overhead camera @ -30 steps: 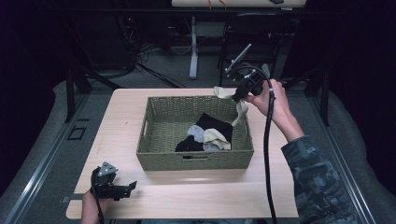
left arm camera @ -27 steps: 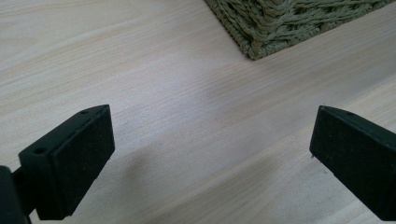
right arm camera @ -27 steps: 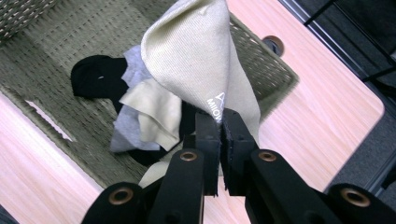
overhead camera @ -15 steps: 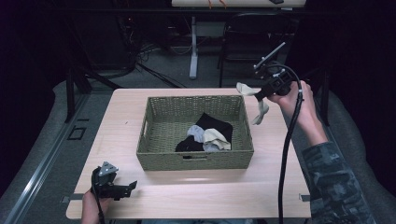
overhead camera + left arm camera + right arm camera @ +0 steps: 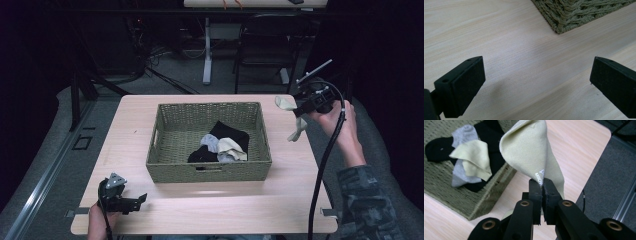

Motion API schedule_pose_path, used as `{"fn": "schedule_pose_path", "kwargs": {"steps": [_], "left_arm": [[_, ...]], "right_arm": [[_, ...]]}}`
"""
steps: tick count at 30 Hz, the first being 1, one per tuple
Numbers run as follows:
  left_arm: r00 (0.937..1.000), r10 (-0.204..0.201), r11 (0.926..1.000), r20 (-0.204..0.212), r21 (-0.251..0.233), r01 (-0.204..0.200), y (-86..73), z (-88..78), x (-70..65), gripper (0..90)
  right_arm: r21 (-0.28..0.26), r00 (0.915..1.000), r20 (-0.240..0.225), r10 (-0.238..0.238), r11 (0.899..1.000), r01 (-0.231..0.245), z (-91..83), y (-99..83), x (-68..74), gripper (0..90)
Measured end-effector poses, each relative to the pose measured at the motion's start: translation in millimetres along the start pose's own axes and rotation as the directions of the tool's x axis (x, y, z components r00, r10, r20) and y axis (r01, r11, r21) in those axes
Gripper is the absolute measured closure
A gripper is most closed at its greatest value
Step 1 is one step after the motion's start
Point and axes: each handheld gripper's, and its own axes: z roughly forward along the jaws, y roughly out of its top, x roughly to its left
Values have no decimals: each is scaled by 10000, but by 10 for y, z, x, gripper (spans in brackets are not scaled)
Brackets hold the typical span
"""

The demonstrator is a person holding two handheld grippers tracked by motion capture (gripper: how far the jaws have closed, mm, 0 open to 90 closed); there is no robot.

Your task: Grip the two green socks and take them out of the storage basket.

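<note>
My right gripper point(image 5: 299, 109) point(image 5: 542, 185) is shut on a pale yellow-green sock point(image 5: 291, 111) point(image 5: 532, 152), held in the air above the table's right edge, right of the woven basket point(image 5: 172, 169) point(image 5: 466, 202). The sock hangs from the jaws in two folds. In the basket lie black socks point(image 5: 231, 135) point(image 5: 439, 150), a grey sock point(image 5: 210, 143) point(image 5: 464, 135) and another pale sock point(image 5: 232, 147) point(image 5: 475, 157). My left gripper point(image 5: 135, 202) point(image 5: 536, 85) rests low at the table's front left corner, jaws wide open over bare wood, with the basket's corner point(image 5: 564, 17) ahead of it.
The wooden table point(image 5: 210, 205) has open surface in front of and to the left of the basket. Dark floor, a chair point(image 5: 265, 45) and a desk leg point(image 5: 207, 50) lie beyond the far edge. A black cable point(image 5: 325, 165) trails from the right gripper.
My right gripper has carried the pale sock rightward, from the basket's far right corner out past the table's right edge. The left gripper has stayed still.
</note>
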Motion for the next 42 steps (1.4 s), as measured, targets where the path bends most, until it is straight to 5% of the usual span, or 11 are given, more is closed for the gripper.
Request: {"fn": "schedule_pose_path", "kwargs": {"steps": [12, 13, 29, 33, 37, 42], "left_arm": [[10000, -3, 10000, -16, -32, 3, -4, 6, 3, 0], [10000, 18, 10000, -12, 35, -18, 0, 4, 3, 0], [10000, -56, 10000, 19, 13, 55, -7, 1, 5, 0], [10000, -65, 10000, 2, -8, 65, -9, 3, 5, 0], [10000, -50, 10000, -10, 6, 50, -8, 4, 10, 0], [10000, -46, 10000, 25, -33, 46, -6, 7, 6, 0]], "right_arm": [[708, 9980, -321, 548, 9961, -525, 556, -351, -124, 871], [981, 9973, -379, 633, 9934, -593, 715, -410, -134, 871], [2362, 9914, -661, 1131, 9671, -945, 1632, -644, -84, 811], [2343, 9907, -789, 1107, 9680, -895, 1608, -637, -70, 572], [2102, 9927, -844, 859, 9754, -665, 1449, -587, -60, 484], [1485, 9965, -783, 301, 9887, -182, 983, -416, 1, 349]]}}
